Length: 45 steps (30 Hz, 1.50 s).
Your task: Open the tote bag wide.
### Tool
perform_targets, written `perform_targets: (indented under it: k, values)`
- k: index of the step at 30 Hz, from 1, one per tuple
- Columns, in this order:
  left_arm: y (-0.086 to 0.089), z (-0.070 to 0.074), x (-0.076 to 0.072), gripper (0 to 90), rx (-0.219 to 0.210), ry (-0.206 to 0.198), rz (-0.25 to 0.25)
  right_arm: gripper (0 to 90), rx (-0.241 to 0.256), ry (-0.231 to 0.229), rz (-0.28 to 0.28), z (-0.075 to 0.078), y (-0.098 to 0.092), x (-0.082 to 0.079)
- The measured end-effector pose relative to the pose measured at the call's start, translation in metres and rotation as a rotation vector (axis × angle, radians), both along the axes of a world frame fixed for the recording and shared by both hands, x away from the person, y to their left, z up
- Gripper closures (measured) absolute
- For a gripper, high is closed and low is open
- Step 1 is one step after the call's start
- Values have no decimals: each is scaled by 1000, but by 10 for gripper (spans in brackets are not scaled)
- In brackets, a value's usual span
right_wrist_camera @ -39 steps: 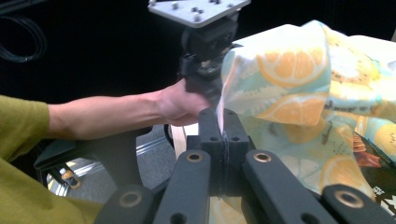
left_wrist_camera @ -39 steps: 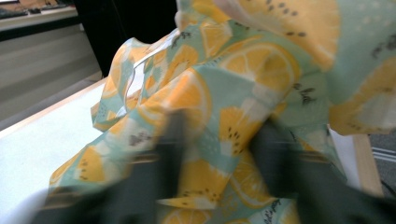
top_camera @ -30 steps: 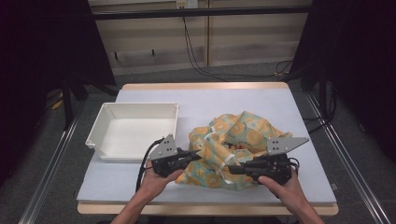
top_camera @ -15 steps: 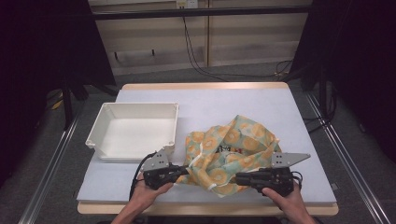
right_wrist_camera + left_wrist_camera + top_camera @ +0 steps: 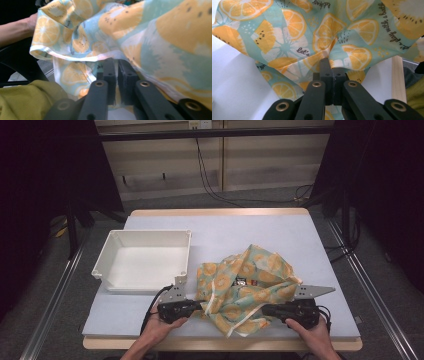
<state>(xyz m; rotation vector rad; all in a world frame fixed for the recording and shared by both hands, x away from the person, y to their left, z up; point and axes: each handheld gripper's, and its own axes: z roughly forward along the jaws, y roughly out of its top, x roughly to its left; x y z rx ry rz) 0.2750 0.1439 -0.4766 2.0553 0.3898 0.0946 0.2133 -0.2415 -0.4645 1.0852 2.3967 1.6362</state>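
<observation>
Cloth [image 5: 245, 287] printed with orange slices lies rumpled near the table's [image 5: 280, 230] front edge, right of a white tray [image 5: 142, 265], both grippers pulling its near hem, probably to spread it. Left gripper [image 5: 329, 67]: jaws clenched on a fabric fold. Right gripper [image 5: 116, 66]: jaws nearly together, pinching the white hem.
</observation>
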Motion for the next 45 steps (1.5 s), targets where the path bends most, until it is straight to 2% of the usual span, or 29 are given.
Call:
perform_targets:
  k: [1,3,5,11,14,17,19,20,21,22,24,29,30,32,34,36,40,45]
  values:
    - [0,0,-1,900,-17,8,3,817,5,-6,5,2,0,-1]
    - [1,2,-1,892,-15,4,2,801,10,-12,12,5,1,-3]
    - [5,4,-3,886,-51,25,12,764,38,-46,15,18,-1,-8]
    - [8,6,-6,865,-48,25,26,685,56,-76,-8,32,-12,-16]
    - [9,6,-6,826,-43,36,39,667,59,-81,-21,34,-19,-21]
    - [10,6,-7,781,-39,28,42,666,65,-91,-28,38,-25,-26]
    - [12,10,-9,763,-55,28,53,664,68,-101,-30,43,-27,-28]
    - [14,11,-11,741,-73,28,52,664,68,-113,-34,46,-28,-29]
    - [14,11,-11,708,-73,28,52,664,68,-113,-34,46,-28,-29]
    - [17,17,-15,686,-86,18,63,663,70,-127,-38,53,-29,-29]
    - [21,22,-17,662,-121,19,77,658,64,-144,-37,59,-29,-28]
    - [22,34,-20,615,-129,-2,82,644,56,-161,-31,70,-27,-25]
    - [20,38,-20,605,-151,-7,79,643,54,-170,-31,75,-26,-24]
    - [18,43,-19,598,-165,-13,76,640,58,-182,-29,79,-26,-24]
    - [17,47,-18,591,-160,-18,79,639,58,-189,-33,84,-26,-25]
    - [16,48,-18,580,-177,-14,81,640,57,-197,-34,88,-27,-24]
    - [16,58,-17,546,-187,-34,87,642,47,-192,-39,94,-28,-17]
    - [20,62,-19,495,-181,-36,92,647,33,-174,-30,90,-24,0]
